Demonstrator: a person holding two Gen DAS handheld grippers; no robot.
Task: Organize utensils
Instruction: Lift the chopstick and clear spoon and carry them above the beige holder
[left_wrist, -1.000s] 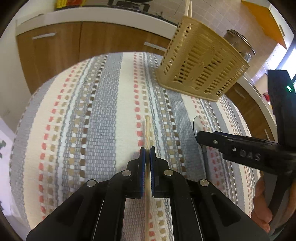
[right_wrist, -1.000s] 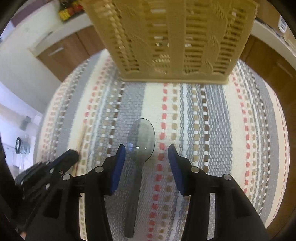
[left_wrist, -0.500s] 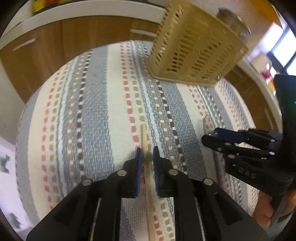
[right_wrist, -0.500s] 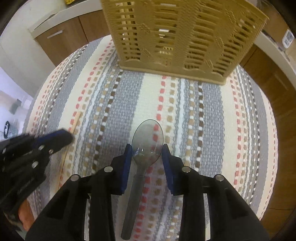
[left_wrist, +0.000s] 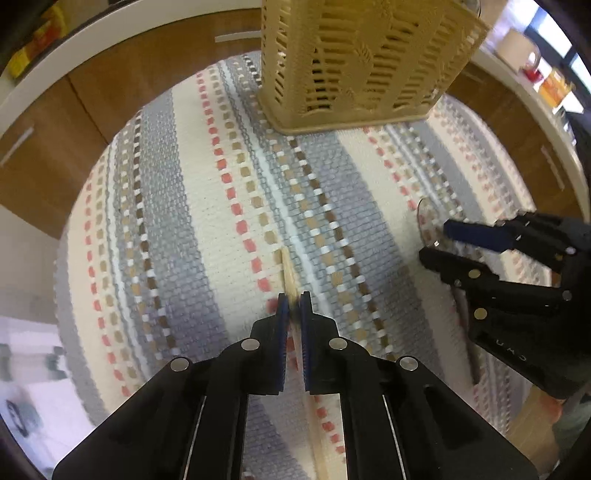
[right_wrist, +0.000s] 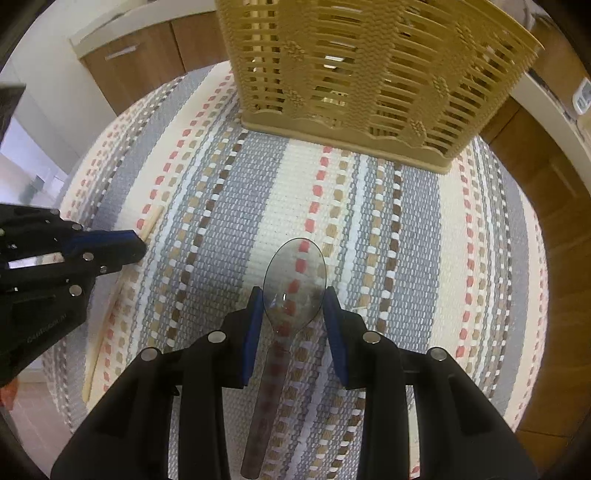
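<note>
My left gripper (left_wrist: 293, 306) is shut on a thin wooden chopstick (left_wrist: 288, 273), whose tip sticks out past the blue pads just over the striped cloth (left_wrist: 177, 229). The right wrist view shows that gripper (right_wrist: 122, 243) at the left edge, with the chopstick (right_wrist: 153, 221) in it. My right gripper (right_wrist: 293, 299) is shut on the bowl of a clear plastic spoon (right_wrist: 295, 273); the handle runs back under the jaws. The left wrist view has the right gripper (left_wrist: 437, 240) at the right. A beige slotted utensil basket (right_wrist: 369, 74) stands upright on the cloth beyond both grippers.
The striped cloth (right_wrist: 406, 221) covers a small table whose edges fall away on all sides. Wooden cabinet doors (left_wrist: 74, 122) under a white counter (left_wrist: 92, 48) ring the far side. Mugs and jars (left_wrist: 532, 62) stand on the counter at the upper right.
The right jaws came in from wide apart onto the spoon's bowl. The left gripper loosened briefly, then closed again on the chopstick, and swung so the basket now lies ahead.
</note>
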